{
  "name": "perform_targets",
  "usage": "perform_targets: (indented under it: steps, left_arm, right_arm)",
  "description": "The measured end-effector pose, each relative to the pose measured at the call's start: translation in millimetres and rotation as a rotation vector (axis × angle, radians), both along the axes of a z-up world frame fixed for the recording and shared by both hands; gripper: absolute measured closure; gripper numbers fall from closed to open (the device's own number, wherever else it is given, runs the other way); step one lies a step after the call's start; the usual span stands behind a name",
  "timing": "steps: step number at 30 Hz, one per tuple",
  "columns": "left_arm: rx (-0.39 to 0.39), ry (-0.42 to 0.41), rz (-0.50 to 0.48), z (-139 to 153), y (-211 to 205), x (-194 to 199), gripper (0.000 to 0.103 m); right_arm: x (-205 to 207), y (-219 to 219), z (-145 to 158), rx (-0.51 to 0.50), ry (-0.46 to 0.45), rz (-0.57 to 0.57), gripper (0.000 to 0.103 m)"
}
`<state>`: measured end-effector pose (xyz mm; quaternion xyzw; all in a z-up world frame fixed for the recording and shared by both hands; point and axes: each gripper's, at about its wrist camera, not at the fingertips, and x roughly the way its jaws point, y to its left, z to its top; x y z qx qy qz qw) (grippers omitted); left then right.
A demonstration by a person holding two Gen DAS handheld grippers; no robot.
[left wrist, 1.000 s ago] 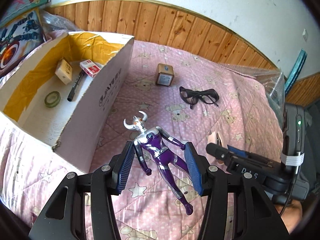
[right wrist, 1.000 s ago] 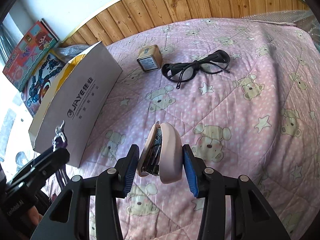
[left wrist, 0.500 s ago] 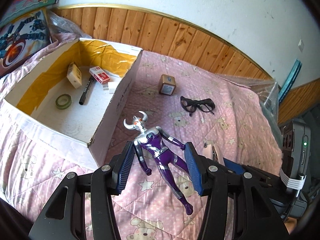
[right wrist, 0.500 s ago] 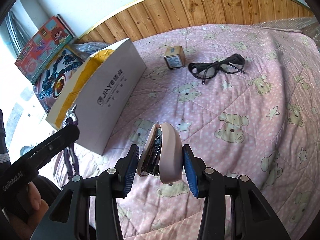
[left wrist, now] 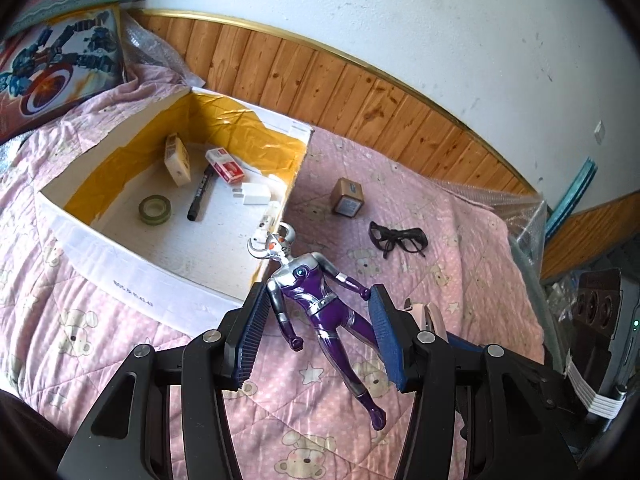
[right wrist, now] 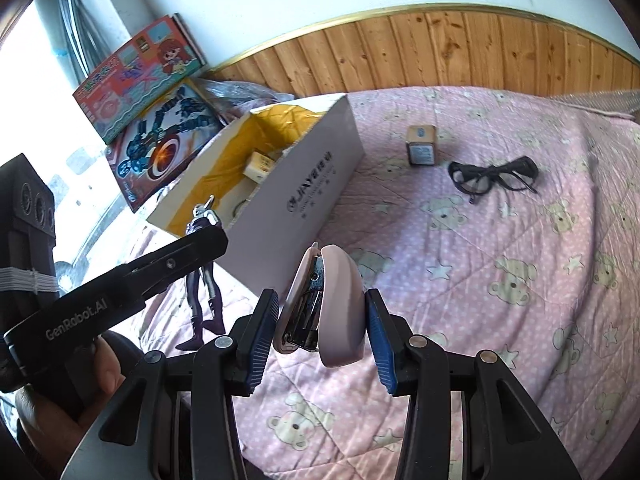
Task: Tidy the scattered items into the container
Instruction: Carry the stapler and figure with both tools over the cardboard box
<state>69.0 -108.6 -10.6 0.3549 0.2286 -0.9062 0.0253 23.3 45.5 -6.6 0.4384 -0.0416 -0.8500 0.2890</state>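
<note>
**Both grippers loaded, held above the bed near the box**

The left gripper (left wrist: 318,334) is clamped on a purple-and-silver action figure (left wrist: 316,300), whose horned head overlaps the near corner of the white cardboard box (left wrist: 132,276). The right gripper (right wrist: 322,332) is clamped on a pink stapler (right wrist: 332,308), carried over the pink bedspread (right wrist: 520,280) beside the box. In the box lie a tape roll (left wrist: 154,209), a black marker (left wrist: 200,198) and a red-and-white packet (left wrist: 225,165). A small brown cube (left wrist: 347,200) and black glasses (left wrist: 398,237) rest on the bedspread, apart from the box.
</note>
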Motion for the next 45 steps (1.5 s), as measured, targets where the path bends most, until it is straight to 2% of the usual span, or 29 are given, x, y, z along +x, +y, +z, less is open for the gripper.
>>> perform_targets:
  steps: [9,10,11,14,15,16,17,19,20,21,24,25,27,29,33,36,38,40,42,44,45]
  left_arm:
    - [0.045,0.041,0.068,13.8,-43.3,7.2,0.050]
    - [0.052,0.043,0.076,14.3,-48.3,7.6,0.050]
    - [0.059,0.045,0.083,14.3,-53.1,8.2,0.050]
    - [0.035,0.040,0.123,11.4,-66.4,5.2,0.050]
    - [0.030,0.027,0.155,9.0,-76.6,5.1,0.050]
    - [0.058,0.030,0.175,7.9,-89.1,8.2,0.050]
    - [0.071,0.045,0.189,9.4,-99.3,13.2,0.050]
    - [0.033,0.064,0.217,15.6,-111.7,20.8,0.050]
    - [0.038,0.068,0.225,17.7,-116.5,22.5,0.050]
    - [0.056,0.075,0.225,19.3,-120.2,23.9,0.050]
    - [0.044,0.092,0.200,24.3,-111.8,26.0,0.050]
    - [0.038,0.092,0.189,24.2,-107.4,25.1,0.050]
    - [0.042,0.092,0.169,22.8,-100.1,22.5,0.050]
    - [0.042,0.091,0.154,20.6,-92.6,19.8,0.050]
    - [0.041,0.081,0.131,15.1,-83.2,16.2,0.050]
    - [0.045,0.072,0.127,12.8,-82.1,15.6,0.050]
    - [0.045,0.069,0.131,12.3,-81.7,16.5,0.050]
    - [0.049,0.067,0.132,11.6,-81.4,16.5,0.050]
    - [0.054,0.060,0.130,10.0,-80.1,16.2,0.050]
    - [0.051,0.059,0.128,9.8,-78.2,16.9,0.050]
    - [0.050,0.059,0.128,10.0,-77.3,17.4,0.050]
  right_arm:
    - [2.5,-31.7,21.7,-0.006,0.037,0.068,0.058]
    - [1.5,-35.0,24.1,-0.005,0.041,0.072,0.076]
    - [-0.3,-38.6,26.4,-0.005,0.042,0.081,0.085]
    - [-5.3,-53.1,28.8,0.035,0.079,0.099,0.094]
    - [-8.2,-60.1,22.6,0.082,0.104,0.107,0.095]
    - [-13.0,-64.1,9.8,0.139,0.111,0.106,0.095]
    - [-19.1,-61.4,-6.3,0.150,0.072,0.095,0.094]
    - [-19.5,-50.2,-36.3,0.012,-0.093,0.117,0.090]
    - [-10.4,-50.5,-48.0,-0.025,-0.136,0.139,0.085]
    - [1.7,-53.4,-58.0,-0.015,-0.146,0.166,0.079]
    - [32.7,-58.7,-80.6,0.115,-0.124,0.230,0.076]
    - [38.7,-58.6,-82.0,0.145,-0.123,0.253,0.071]
    - [50.4,-54.2,-76.0,0.182,-0.101,0.285,0.059]
    - [64.9,-49.5,-71.7,0.218,-0.087,0.304,0.037]
    - [82.9,-43.3,-91.0,0.310,-0.116,0.261,0.035]
    - [81.8,-38.7,-109.9,0.295,-0.196,0.236,0.035]
    - [85.1,-44.0,-115.4,0.261,-0.233,0.255,0.038]
    - [92.6,-52.6,-118.0,0.267,-0.217,0.273,0.042]
    - [99.2,-63.7,-118.3,0.299,-0.173,0.294,0.050]
    - [100.0,-66.4,-118.2,0.310,-0.149,0.297,0.078]
    - [96.5,-64.4,-118.5,0.300,-0.156,0.285,0.079]
